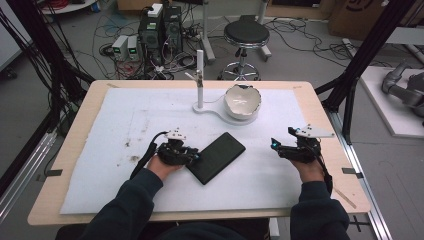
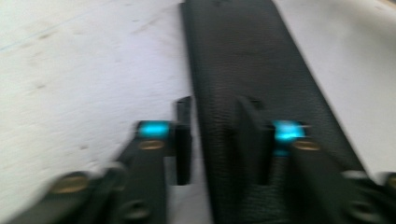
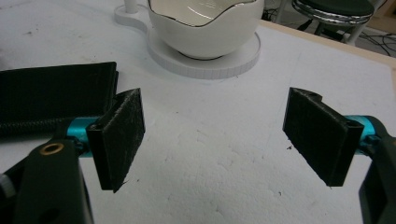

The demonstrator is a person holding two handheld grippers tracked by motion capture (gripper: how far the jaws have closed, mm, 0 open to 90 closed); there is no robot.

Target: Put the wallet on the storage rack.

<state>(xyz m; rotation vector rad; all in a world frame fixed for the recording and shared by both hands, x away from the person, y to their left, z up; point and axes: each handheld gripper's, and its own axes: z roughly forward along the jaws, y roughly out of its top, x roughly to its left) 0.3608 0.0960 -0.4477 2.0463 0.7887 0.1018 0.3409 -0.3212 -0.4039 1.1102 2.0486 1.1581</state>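
**L gripper at edge of black case**

Black case (image 1: 216,157) lies flat on white mat (image 1: 100,150), mid table, diagonal. L gripper (image 2: 215,140) at its near-left end: one finger on mat just beside case edge, other over case top; view's blurred, can't tell if pads press. R gripper (image 3: 215,135) well apart to the right, fingers wide open over bare mat. White bowl (image 3: 205,28) on stand behind.

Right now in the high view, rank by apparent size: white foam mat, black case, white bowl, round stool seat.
1. White foam mat, by far the largest.
2. Black case.
3. Round stool seat and white bowl: they look about alike. The stool stands farther from the camera, so I won't rank them.
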